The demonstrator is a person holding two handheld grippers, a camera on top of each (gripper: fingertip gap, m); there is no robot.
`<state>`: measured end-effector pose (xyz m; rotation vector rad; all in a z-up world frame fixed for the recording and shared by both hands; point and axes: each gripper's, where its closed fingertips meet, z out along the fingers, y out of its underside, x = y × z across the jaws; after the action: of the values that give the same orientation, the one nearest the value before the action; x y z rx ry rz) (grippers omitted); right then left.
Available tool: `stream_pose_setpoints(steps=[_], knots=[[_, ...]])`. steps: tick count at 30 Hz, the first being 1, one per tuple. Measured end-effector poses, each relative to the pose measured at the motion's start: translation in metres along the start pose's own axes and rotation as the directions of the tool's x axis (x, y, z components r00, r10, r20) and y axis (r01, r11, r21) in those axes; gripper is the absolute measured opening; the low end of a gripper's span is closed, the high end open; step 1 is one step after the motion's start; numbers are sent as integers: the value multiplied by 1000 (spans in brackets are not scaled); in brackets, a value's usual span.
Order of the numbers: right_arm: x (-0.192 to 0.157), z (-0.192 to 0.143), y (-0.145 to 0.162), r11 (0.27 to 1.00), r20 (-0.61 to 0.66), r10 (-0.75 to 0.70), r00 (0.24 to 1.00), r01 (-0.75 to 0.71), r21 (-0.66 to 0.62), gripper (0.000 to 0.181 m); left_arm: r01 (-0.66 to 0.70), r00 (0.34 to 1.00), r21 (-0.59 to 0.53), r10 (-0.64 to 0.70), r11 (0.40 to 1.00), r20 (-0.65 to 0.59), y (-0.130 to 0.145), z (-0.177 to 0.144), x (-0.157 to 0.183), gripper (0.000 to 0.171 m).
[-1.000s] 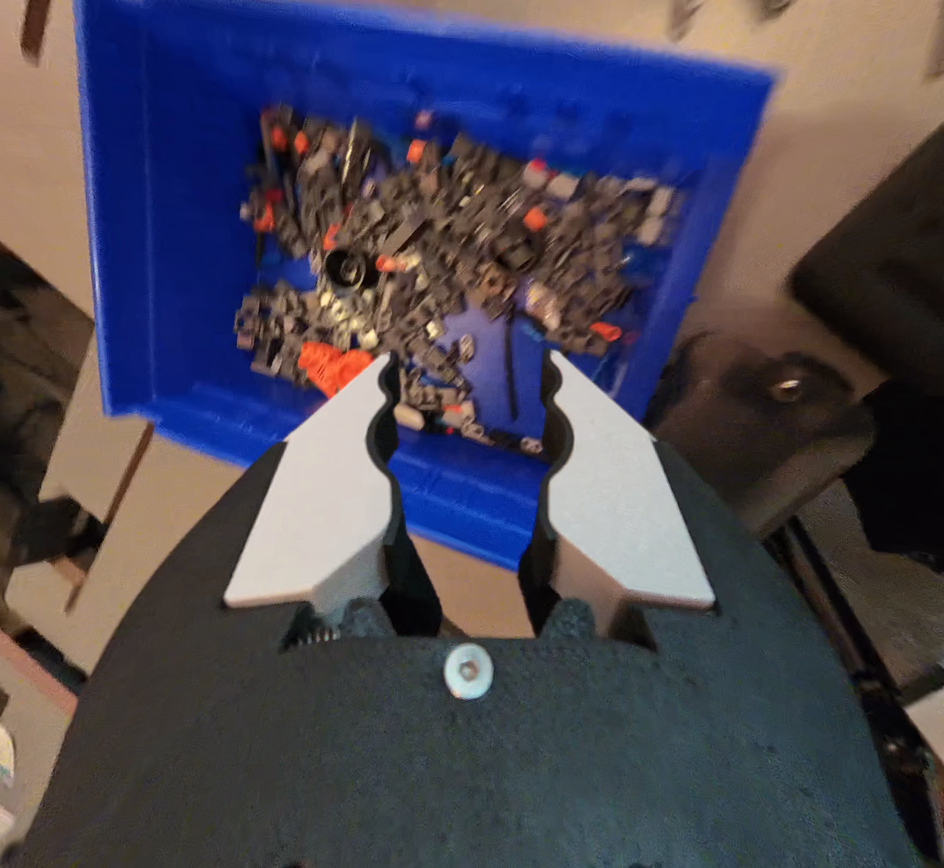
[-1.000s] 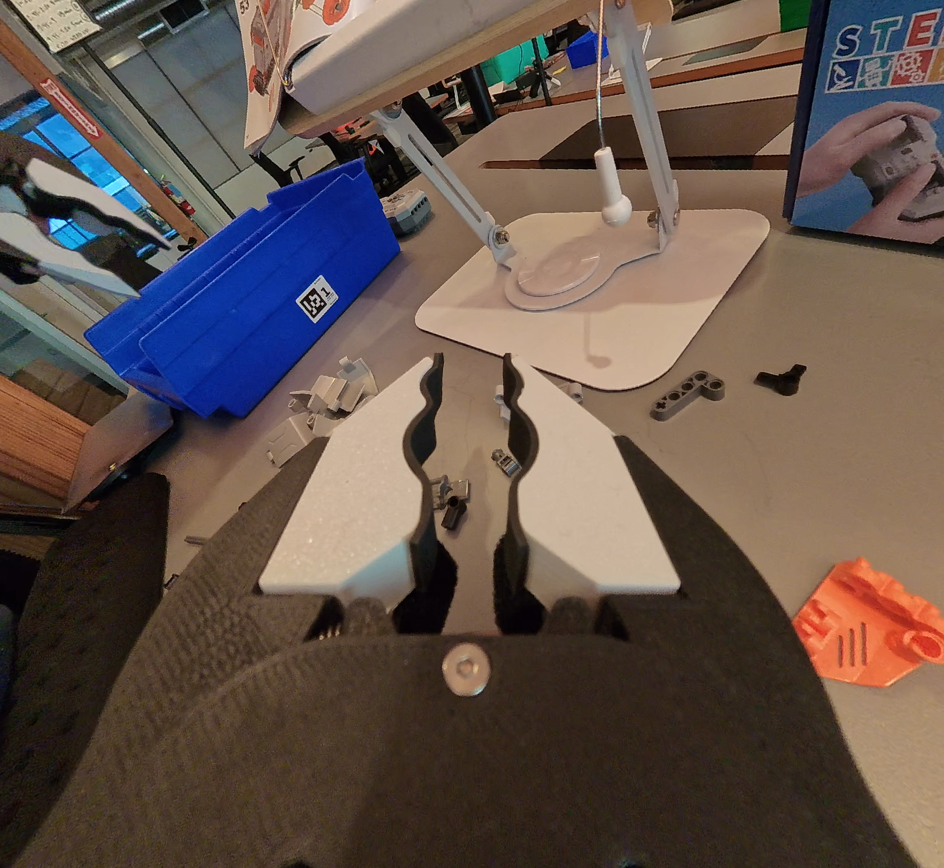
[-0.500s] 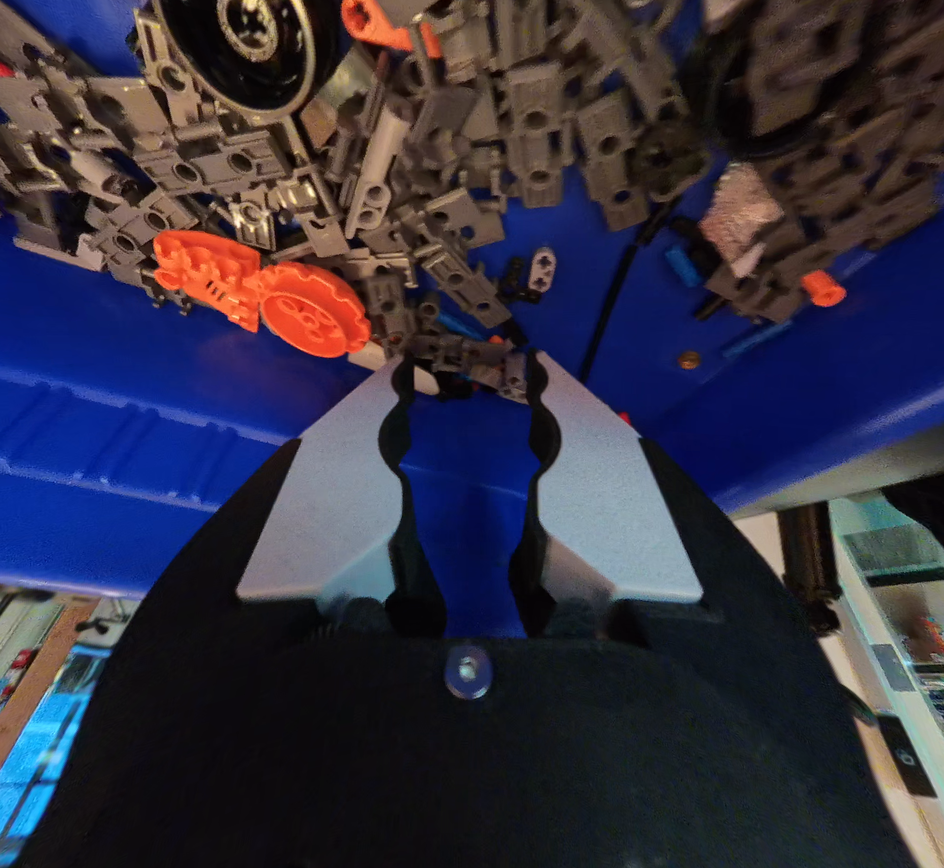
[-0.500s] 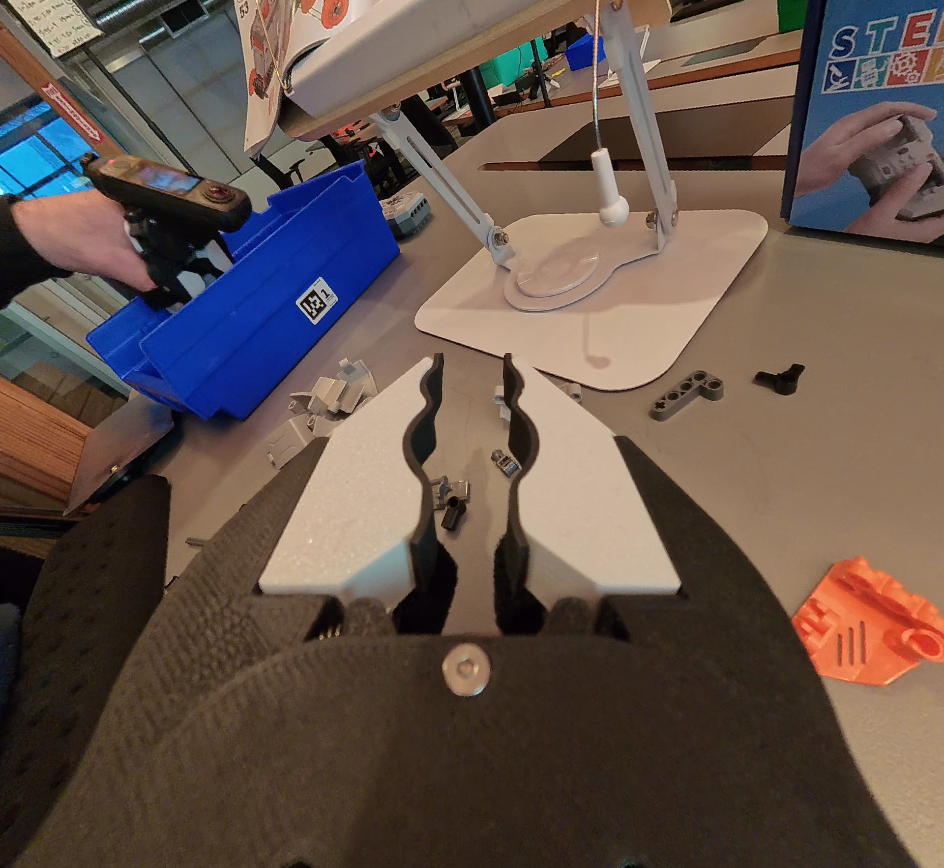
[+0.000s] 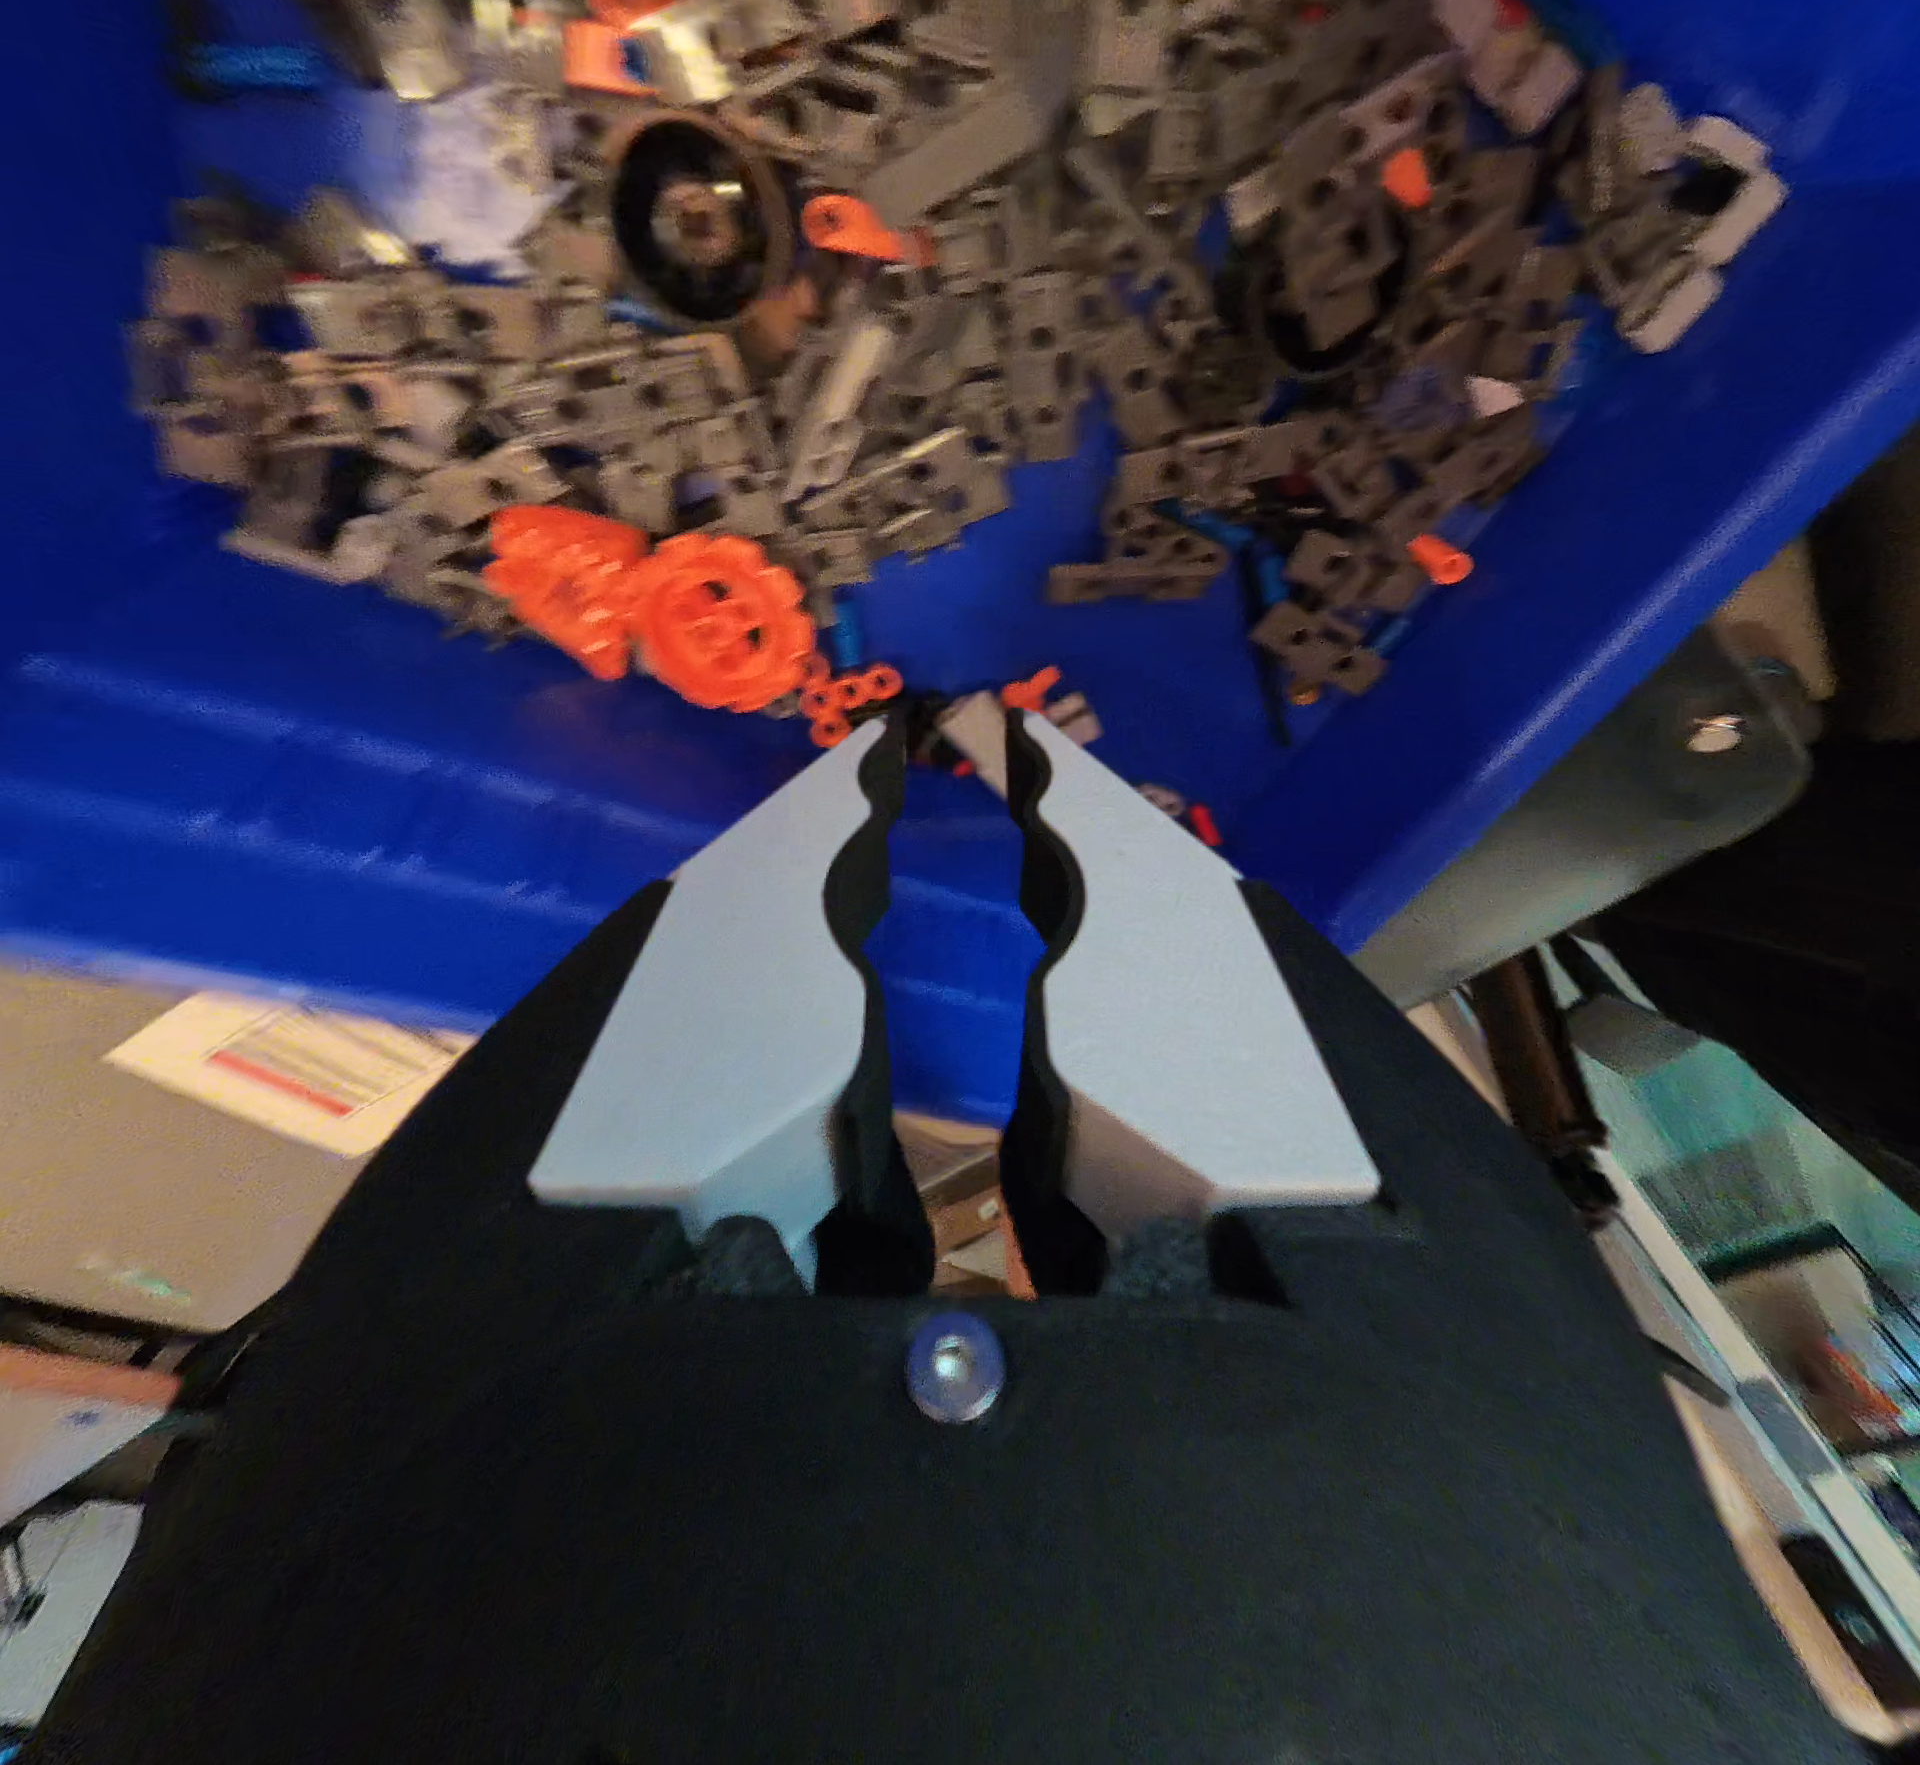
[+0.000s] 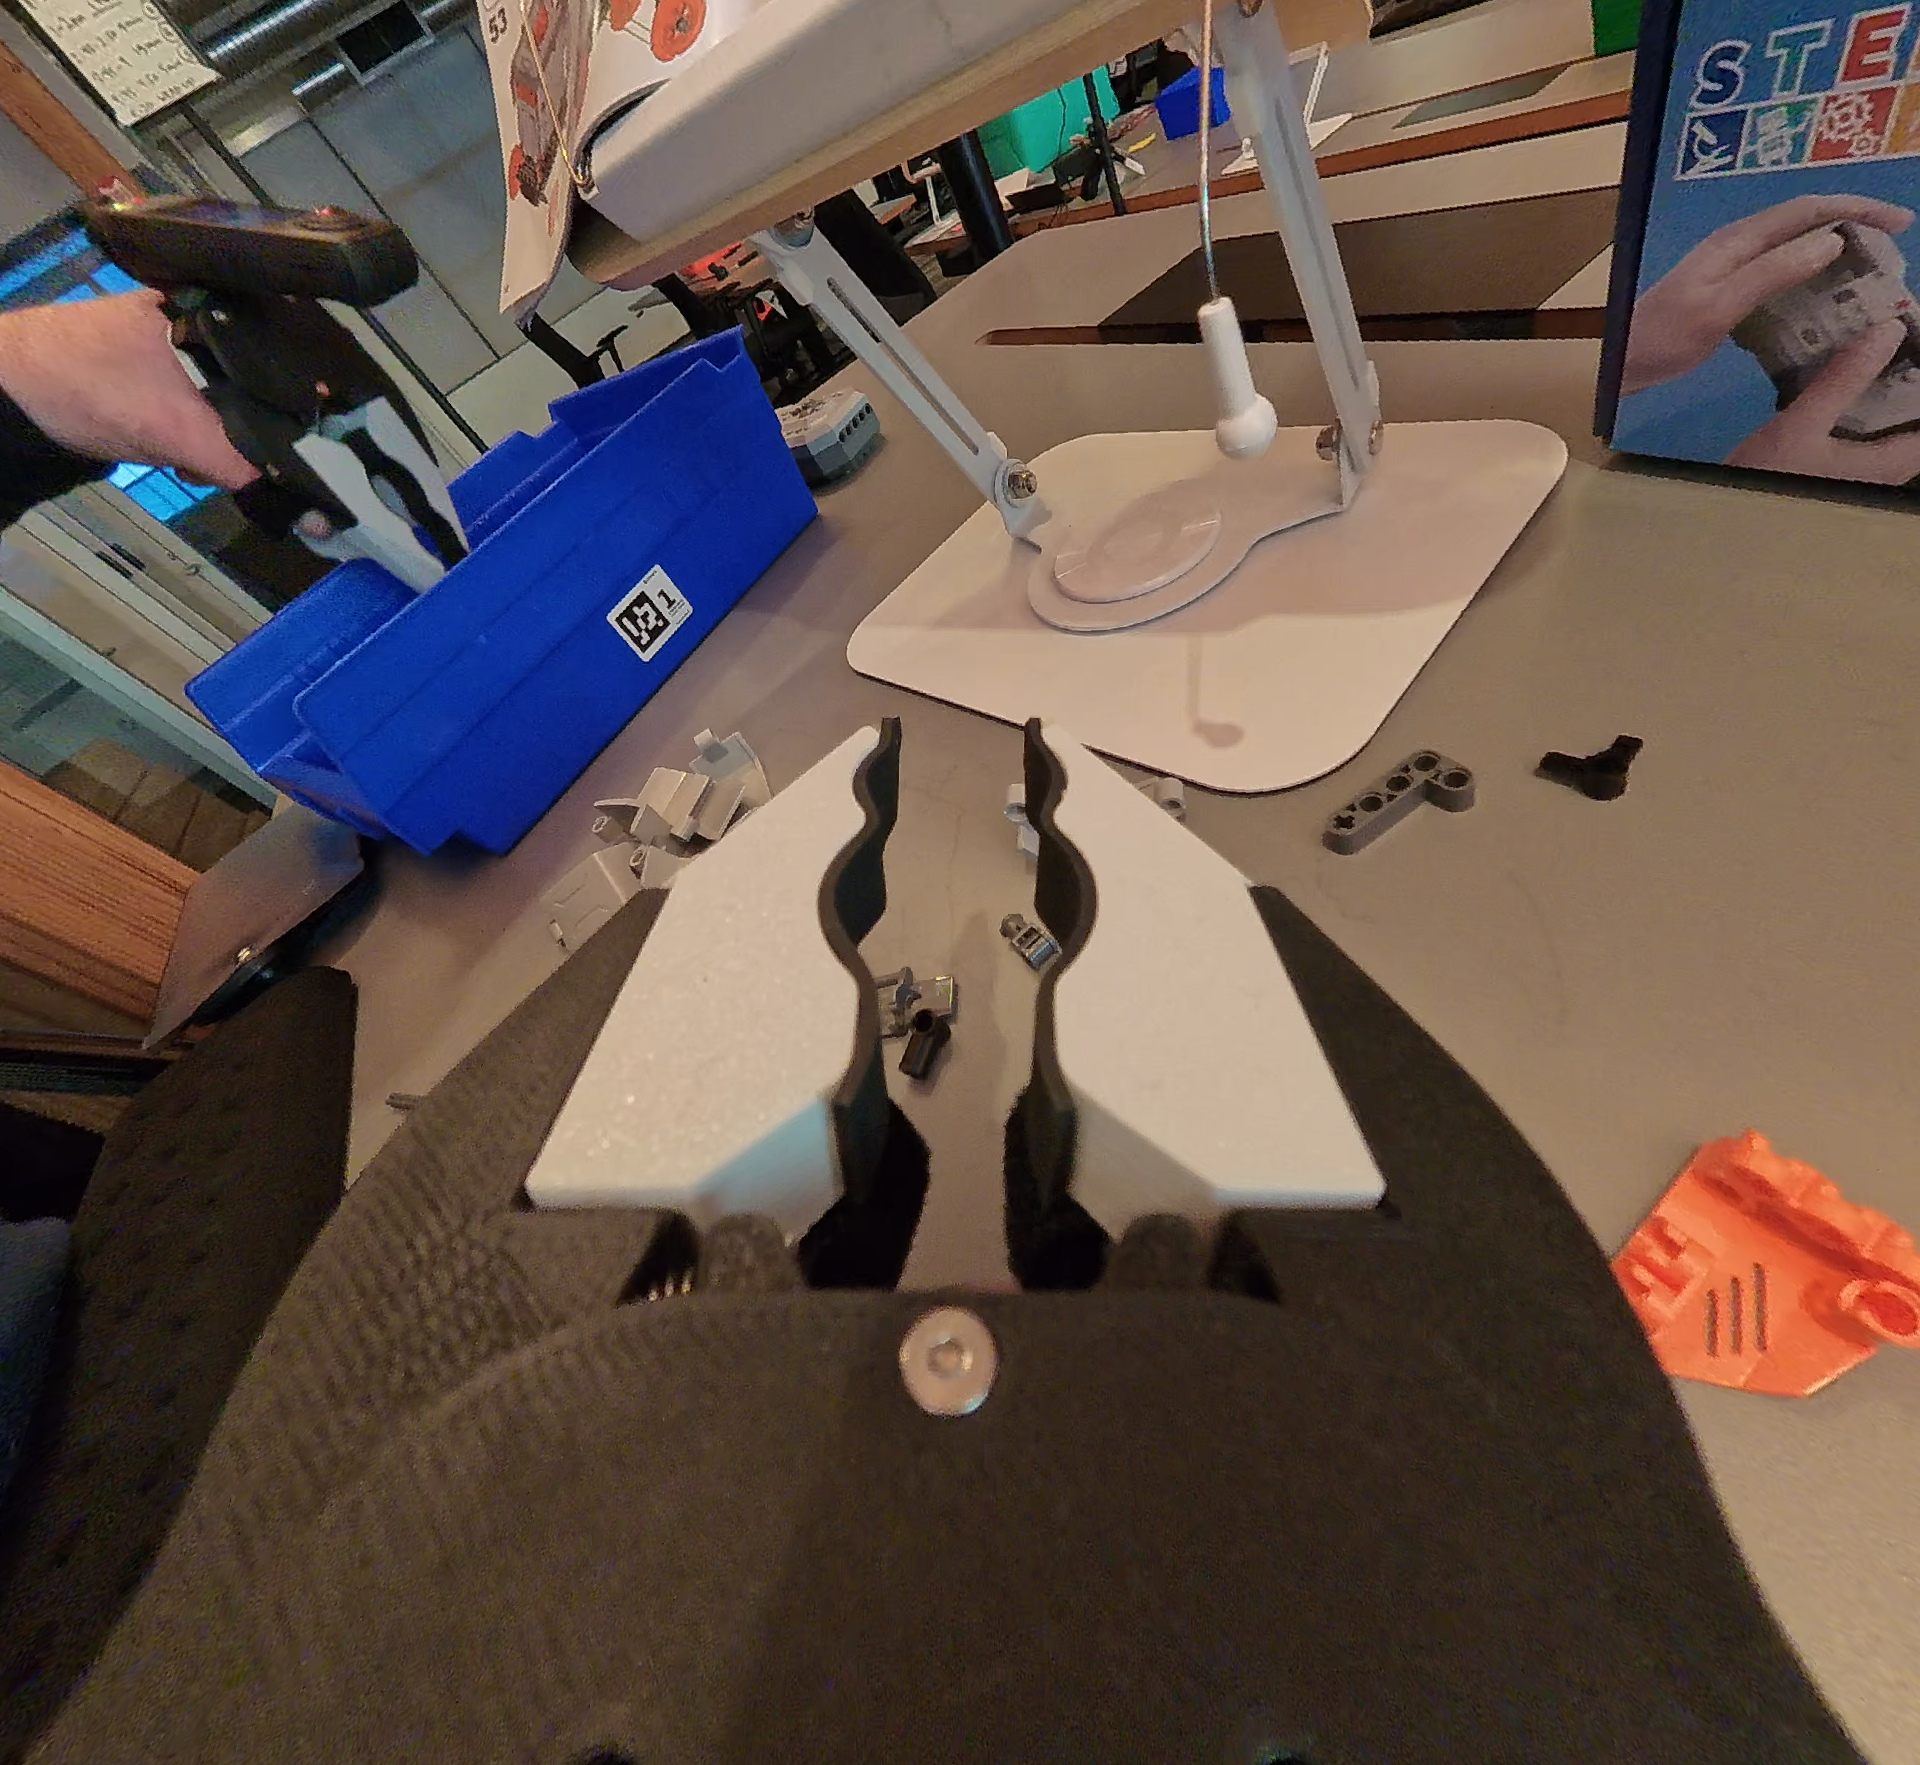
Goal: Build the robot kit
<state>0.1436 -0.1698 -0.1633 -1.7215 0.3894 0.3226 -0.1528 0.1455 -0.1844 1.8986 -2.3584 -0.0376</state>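
The blue bin sits on the grey bench and holds a heap of grey building pieces, a black wheel and two orange gears. The left claw reaches inside it, jaws narrowly parted with a pale piece at the tips; whether it is gripped I cannot tell. The right claw hovers over the bench, partly open and empty, above small loose parts.
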Motion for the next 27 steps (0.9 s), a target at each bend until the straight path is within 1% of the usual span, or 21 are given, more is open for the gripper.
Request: stream_pose_setpoints(steps=[2,5,8,10,11,13,15,16,19,21,23,24,25,27], knots=[[0,0,0,1000,-1,0,1000,0,-2,21,3,999,-13,-3,1000,41,2,-5,-15,19],[0,0,0,1000,-1,1,1000,-1,0,21,-35,996,-78,41,996,73,5,3,-25,22],[0,0,0,1000,-2,0,1000,0,1,21,-55,996,-119,64,991,70,3,18,-29,25],[0,0,0,1000,-2,1,1000,-1,3,21,-46,998,-145,52,988,43,3,26,-25,28],[0,0,0,1000,-2,1,1000,-1,3,21,-50,996,-159,60,986,59,2,30,-28,28],[0,0,0,1000,-2,1,1000,-1,2,21,-58,997,-182,67,982,44,3,39,-26,28],[1,0,0,1000,-2,3,1000,-3,1,21,-61,994,-203,78,977,77,4,42,-30,23],[1,0,0,1000,-2,4,1000,-4,0,21,-62,996,-200,74,978,55,4,41,-26,27],[1,0,0,1000,-1,4,1000,-4,-1,21,-92,995,-128,87,988,-42,-9,40,-5,15],[1,0,0,1000,-1,5,1000,-5,-2,21,-128,990,-80,123,989,-62,-19,40,2,11],[1,0,0,1000,0,6,1000,-6,-1,21,-149,977,46,154,988,-148,-38,30,19,15],[1,0,0,1000,0,6,1000,-6,1,21,-145,974,107,161,984,-157,-47,23,21,16],[1,-1,0,1000,0,7,1000,-7,3,21,-116,981,120,133,986,-143,-48,16,15,18],[1,-1,0,1000,0,7,1000,-7,3,21,-102,986,82,111,991,-123,-37,8,6,19]])
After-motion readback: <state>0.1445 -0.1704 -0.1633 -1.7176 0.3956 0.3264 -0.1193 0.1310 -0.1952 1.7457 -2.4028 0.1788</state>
